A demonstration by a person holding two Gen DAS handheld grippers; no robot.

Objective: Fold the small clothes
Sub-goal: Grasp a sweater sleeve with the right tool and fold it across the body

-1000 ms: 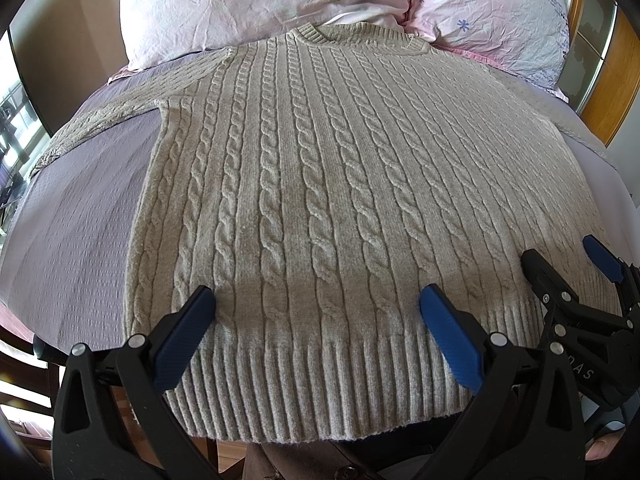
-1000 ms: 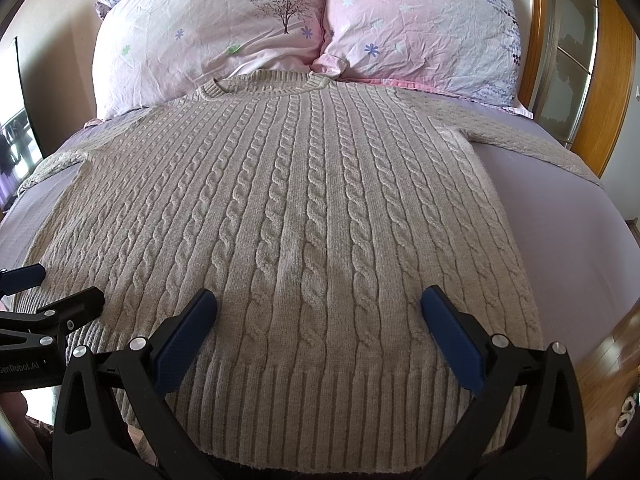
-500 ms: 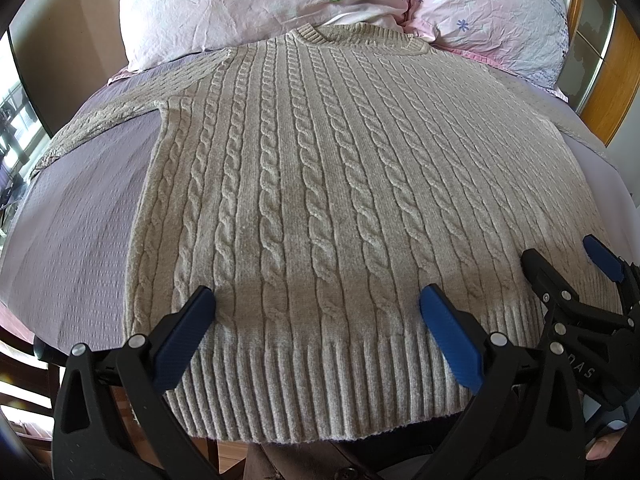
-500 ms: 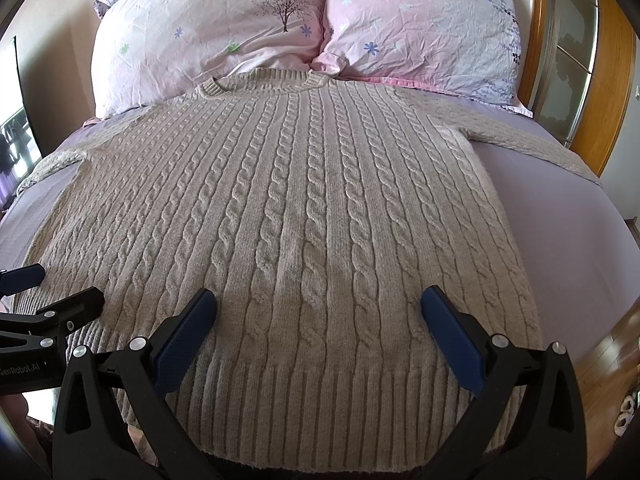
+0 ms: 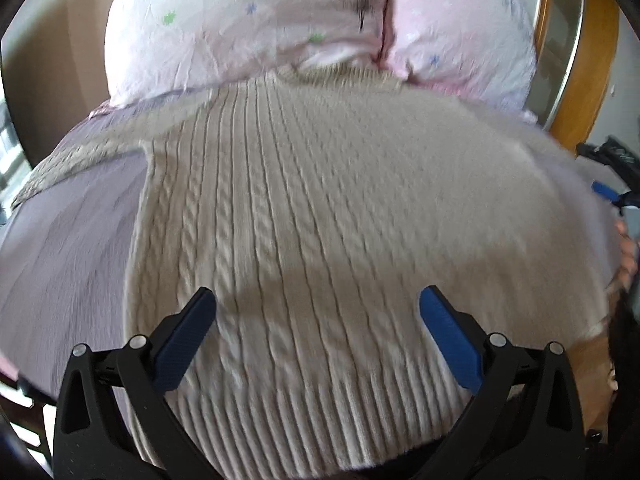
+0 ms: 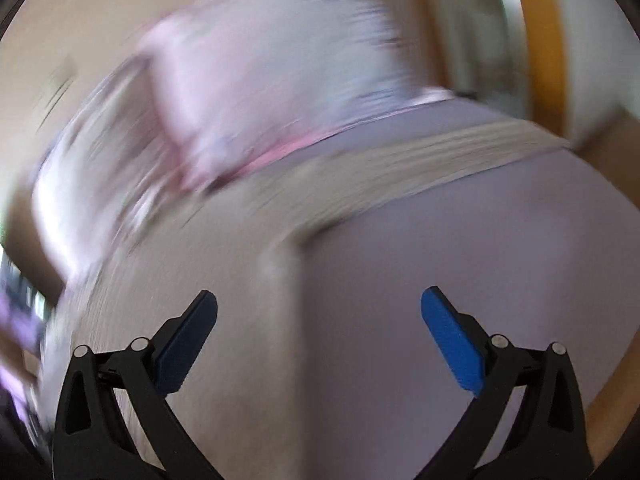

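A beige cable-knit sweater (image 5: pixel 320 208) lies flat, front up, on a bed with a lilac sheet (image 5: pixel 68 248), its collar toward the pillows. My left gripper (image 5: pixel 318 328) is open and empty, above the sweater's ribbed hem. My right gripper (image 6: pixel 319 328) is open and empty, above the sweater's right side edge and armpit (image 6: pixel 280 264), with the right sleeve (image 6: pixel 460 152) stretching away across the sheet. The right wrist view is heavily blurred. The right gripper also shows at the right edge of the left wrist view (image 5: pixel 612 192).
Two pink floral pillows (image 5: pixel 248 20) lie at the head of the bed. A wooden headboard frame (image 5: pixel 588 60) stands at the right. The lilac sheet (image 6: pixel 480 260) lies bare to the right of the sweater. The left sleeve (image 5: pixel 80 160) runs out to the left.
Both grippers have moved. The right one has swung fast to the right, from the hem to the sweater's right side. The left one has shifted forward and to the right. Both stay open.
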